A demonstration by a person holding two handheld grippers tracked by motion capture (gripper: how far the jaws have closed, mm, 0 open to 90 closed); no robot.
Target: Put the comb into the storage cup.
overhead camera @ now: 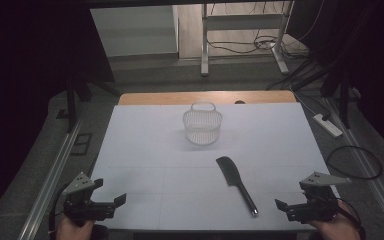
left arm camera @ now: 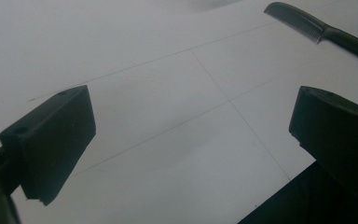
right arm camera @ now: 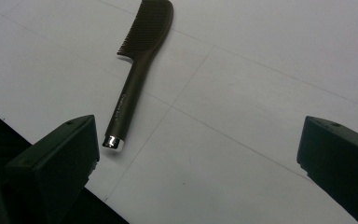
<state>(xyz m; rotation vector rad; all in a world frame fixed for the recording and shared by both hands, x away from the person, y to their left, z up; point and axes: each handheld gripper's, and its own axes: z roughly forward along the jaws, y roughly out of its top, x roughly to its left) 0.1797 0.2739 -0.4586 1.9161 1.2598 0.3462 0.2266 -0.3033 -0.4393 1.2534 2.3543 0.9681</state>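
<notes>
Both tongs wait with jaws spread wide and nothing between them at the near edge of the white bench [overhead camera: 145, 150]. The left tongs [overhead camera: 111, 200] rest at the near left corner, held in a hand [overhead camera: 72, 227]; the right tongs [overhead camera: 285, 206] sit at the near right corner, their hand [overhead camera: 337, 227] just behind. Closest to the right tongs lies a black comb [overhead camera: 236, 182], flat on the bench and apart from everything else. Its toothed head points toward the far side and its slim handle runs back toward the person, ending in a small silver cap [right arm camera: 112, 141] that the right gripper view shows just ahead of one jaw. Farther out, toward the middle of the far half, stands a white mesh basket [overhead camera: 202, 126] with a loop handle, upright and seemingly empty. The comb looks light and rigid, hard plastic with a smooth, possibly slippery handle and fine teeth that may flex or snag. The straight handle, midway along its length, seems the safest place to pinch; lying so low against the bench, it will likely call for jaws brought down close on either side.
</notes>
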